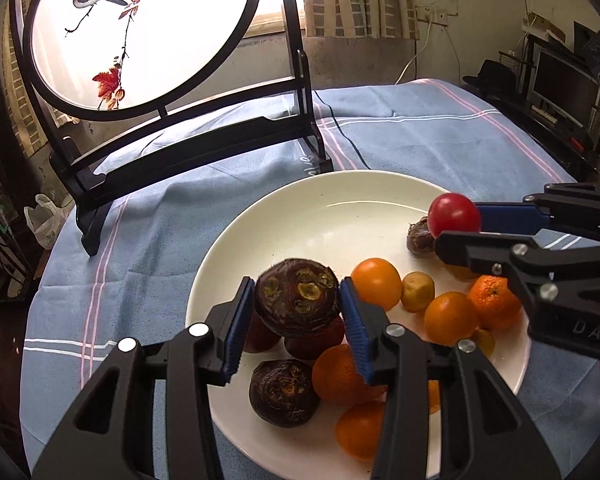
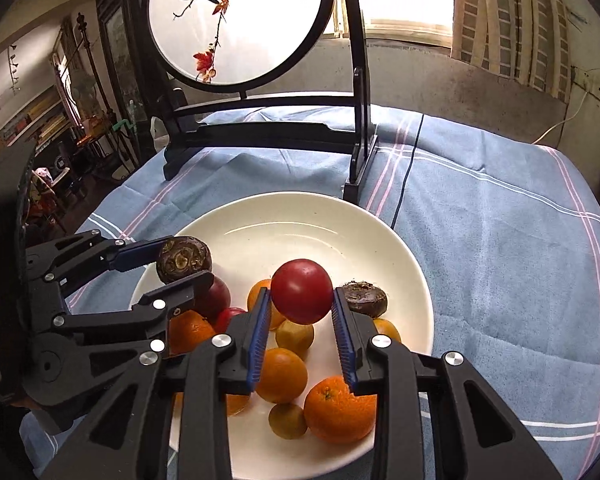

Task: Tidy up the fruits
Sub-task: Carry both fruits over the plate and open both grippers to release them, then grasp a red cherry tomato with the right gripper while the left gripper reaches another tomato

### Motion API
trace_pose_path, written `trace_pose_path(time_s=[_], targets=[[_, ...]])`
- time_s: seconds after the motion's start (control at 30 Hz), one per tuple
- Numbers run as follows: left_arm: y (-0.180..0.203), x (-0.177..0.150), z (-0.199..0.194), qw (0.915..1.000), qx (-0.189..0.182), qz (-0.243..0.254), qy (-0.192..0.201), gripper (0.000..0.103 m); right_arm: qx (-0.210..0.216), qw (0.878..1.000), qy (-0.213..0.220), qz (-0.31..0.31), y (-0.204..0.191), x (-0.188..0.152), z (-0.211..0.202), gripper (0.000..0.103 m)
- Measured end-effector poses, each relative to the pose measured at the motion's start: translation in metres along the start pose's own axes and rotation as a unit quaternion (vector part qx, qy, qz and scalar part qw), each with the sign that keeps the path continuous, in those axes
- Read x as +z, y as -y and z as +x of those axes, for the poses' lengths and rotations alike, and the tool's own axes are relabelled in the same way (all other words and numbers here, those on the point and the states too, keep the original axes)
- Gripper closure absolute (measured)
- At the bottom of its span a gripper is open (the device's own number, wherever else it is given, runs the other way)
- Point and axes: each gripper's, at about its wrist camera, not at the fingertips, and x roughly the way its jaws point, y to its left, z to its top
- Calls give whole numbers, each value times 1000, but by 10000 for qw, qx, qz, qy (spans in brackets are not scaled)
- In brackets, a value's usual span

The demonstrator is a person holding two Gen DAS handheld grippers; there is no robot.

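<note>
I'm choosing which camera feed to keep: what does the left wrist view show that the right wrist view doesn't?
Left wrist only: a black hat at the right and a white plastic bag at the left.
Right wrist only: a tall dark cabinet and shelves at the left.
Both: the white plate of oranges, the round bird screen, a dark chestnut between the left gripper's fingers, and a red fruit between the right gripper's.
</note>
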Motion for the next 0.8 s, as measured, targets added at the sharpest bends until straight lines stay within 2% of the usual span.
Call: trace_pose_path(time_s=[0.03,0.07,0.23,0.33,0.47,0.53,0.57,0.63,0.8], targets=[[-1,1,1,9999,84,-43,33,37,-84,10000,19,-40,-1,0,2,45],[-4,2,0,9998,149,-103,110,35,-187,9998,94,-46,-2,0,1,45],[-22,-6,-24,9992,-64,-270,297,35,-7,9995,313,-43,-8,-14,-28,45],[-37,-26,-51,9985,-160,-236,467,32,115,9982,372,-465,-34,-43,-56,45],[-54,-66,-78,9982,-275,-272,448,29,534,9942,145,-919,-79,-95,-72,45],[-61,-89,-86,9987,-254,-244,367,29,682,9930,-124,-959,-95,-113,-66,51],[-64,-98,-89,9989,-253,-228,327,29,635,9925,-268,-1012,-103,-120,-58,58],[-72,-116,-95,9990,-209,-280,272,29,557,9915,-504,-1063,-113,-126,-42,65],[-86,-147,-109,9991,-257,-270,180,29,320,9934,-600,-919,-122,-115,-12,65]])
